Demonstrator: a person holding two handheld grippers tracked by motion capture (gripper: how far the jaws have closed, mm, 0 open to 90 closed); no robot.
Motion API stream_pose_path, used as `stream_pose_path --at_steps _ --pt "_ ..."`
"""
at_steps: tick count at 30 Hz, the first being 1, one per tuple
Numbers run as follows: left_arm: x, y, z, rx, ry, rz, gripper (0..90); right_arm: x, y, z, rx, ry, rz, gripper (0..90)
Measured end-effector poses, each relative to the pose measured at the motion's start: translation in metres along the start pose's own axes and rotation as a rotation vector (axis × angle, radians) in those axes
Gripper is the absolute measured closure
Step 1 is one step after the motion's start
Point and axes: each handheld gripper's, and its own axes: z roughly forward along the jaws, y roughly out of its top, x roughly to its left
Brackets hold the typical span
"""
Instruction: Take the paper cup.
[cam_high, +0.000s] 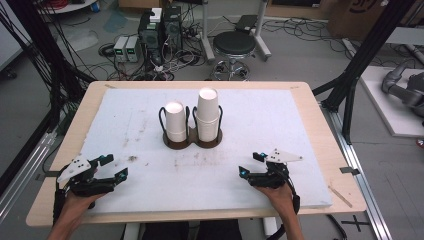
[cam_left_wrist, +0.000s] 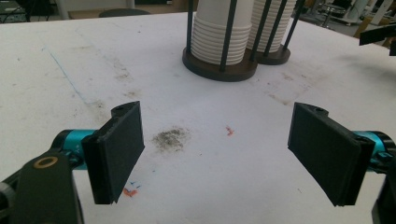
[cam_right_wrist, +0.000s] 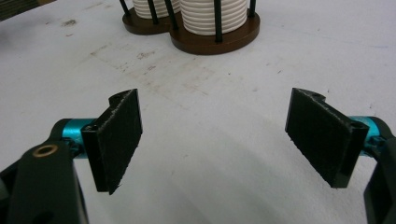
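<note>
Your left tongs (cam_high: 113, 167) sit near the front-left corner of the desk (cam_high: 310, 107), a light wooden top covered by a stained white board (cam_high: 260, 130). Their jaws are spread wide with nothing between them; in the left gripper view only the bare white surface and a dark grey smudge (cam_left_wrist: 171, 137) lie in the gap. Your right tongs (cam_high: 251, 164) rest at the front right, well apart from the left ones, and their jaws are also wide open and hold nothing.

Toward the middle of the board, nearer its far edge, stands a dark brown double-ring cup holder with thin black upright rods (cam_high: 192, 139). It carries two stacks of white paper cups side by side: the shorter stack (cam_high: 175, 121) in your left-hand ring and the taller stack (cam_high: 207, 112) in the right-hand one. Both stacks stand upright inside their rods. Both tongs point toward the holder, and neither touches it.

Beyond the desk, a black round stool (cam_high: 234, 44) stands on the grey floor among cables and equipment boxes.
</note>
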Motion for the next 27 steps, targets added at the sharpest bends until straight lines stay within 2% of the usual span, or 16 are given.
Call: stream_pose_path --at_steps 10,15,21,24,27 --pt "0.000 0.000 0.001 0.005 -0.003 0.000 18.3 -0.001 0.000 0.000 0.003 0.011 0.009 19.4" --pt "0.000 0.000 0.001 0.005 -0.004 0.000 18.3 -0.001 0.000 0.000 -0.003 0.015 -0.002 19.4" --pt "0.000 0.001 0.001 0.009 -0.007 -0.003 18.3 -0.002 0.002 0.001 0.014 0.029 -0.005 19.4" --pt "0.000 0.000 0.001 0.010 -0.009 0.000 18.3 -0.001 0.008 -0.003 0.029 0.046 -0.012 19.4" --pt "0.000 0.001 0.002 0.016 -0.007 0.002 18.3 -0.001 0.019 -0.010 0.010 0.059 -0.022 19.4"
